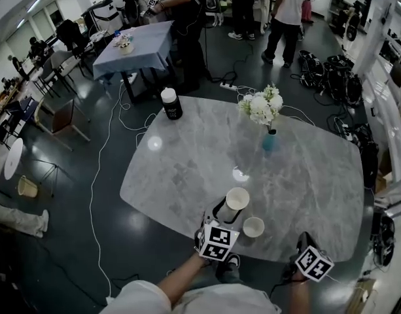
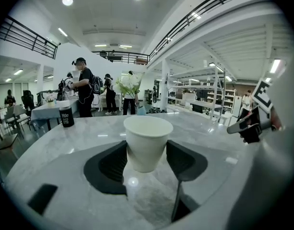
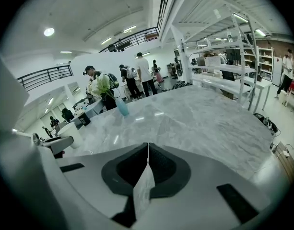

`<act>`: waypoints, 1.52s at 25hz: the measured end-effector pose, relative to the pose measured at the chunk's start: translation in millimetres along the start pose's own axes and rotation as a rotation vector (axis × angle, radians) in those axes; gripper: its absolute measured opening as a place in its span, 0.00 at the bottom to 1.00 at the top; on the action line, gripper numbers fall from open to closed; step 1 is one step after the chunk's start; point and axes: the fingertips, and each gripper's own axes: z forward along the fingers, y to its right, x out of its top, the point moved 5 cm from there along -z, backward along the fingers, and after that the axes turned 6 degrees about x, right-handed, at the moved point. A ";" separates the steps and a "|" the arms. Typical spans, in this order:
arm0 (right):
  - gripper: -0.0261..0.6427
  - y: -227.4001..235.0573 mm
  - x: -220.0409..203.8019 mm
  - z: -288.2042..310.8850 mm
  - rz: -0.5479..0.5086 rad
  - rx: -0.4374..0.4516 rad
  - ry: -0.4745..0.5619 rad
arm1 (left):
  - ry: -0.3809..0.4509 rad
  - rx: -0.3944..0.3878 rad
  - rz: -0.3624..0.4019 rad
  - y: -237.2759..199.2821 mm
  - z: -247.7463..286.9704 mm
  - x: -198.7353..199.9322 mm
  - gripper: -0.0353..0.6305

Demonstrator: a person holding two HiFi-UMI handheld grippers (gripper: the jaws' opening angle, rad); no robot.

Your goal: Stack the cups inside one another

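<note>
My left gripper [image 1: 227,209] is shut on a white paper cup [image 1: 237,200] and holds it upright near the front edge of the grey marble table [image 1: 187,169]. In the left gripper view the cup [image 2: 147,138] hangs a little above the tabletop, with both dark pads [image 2: 115,162] pressed against its sides. A second, smaller-looking white cup [image 1: 253,227] stands on the table just right of the held one. My right gripper [image 1: 305,242] is at the front right, apart from both cups. Its jaws [image 3: 146,152] are shut with nothing between them.
A black jar with a white lid [image 1: 171,103] stands at the table's far left. A blue vase of white flowers [image 1: 266,113] is at the far middle. Beyond the table are standing people, a cloth-covered table [image 1: 135,48] and cables on the floor.
</note>
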 end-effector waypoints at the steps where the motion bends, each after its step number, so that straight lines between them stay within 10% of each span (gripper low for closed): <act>1: 0.06 1.3 0.5 -1.1 0.002 0.004 0.004 | 0.004 -0.001 0.008 3.5 -2.8 1.5 0.45; 38: 0.06 -2.6 -46.5 -60.5 0.077 0.016 0.072 | 0.065 -0.107 0.013 55.0 -81.9 9.0 0.45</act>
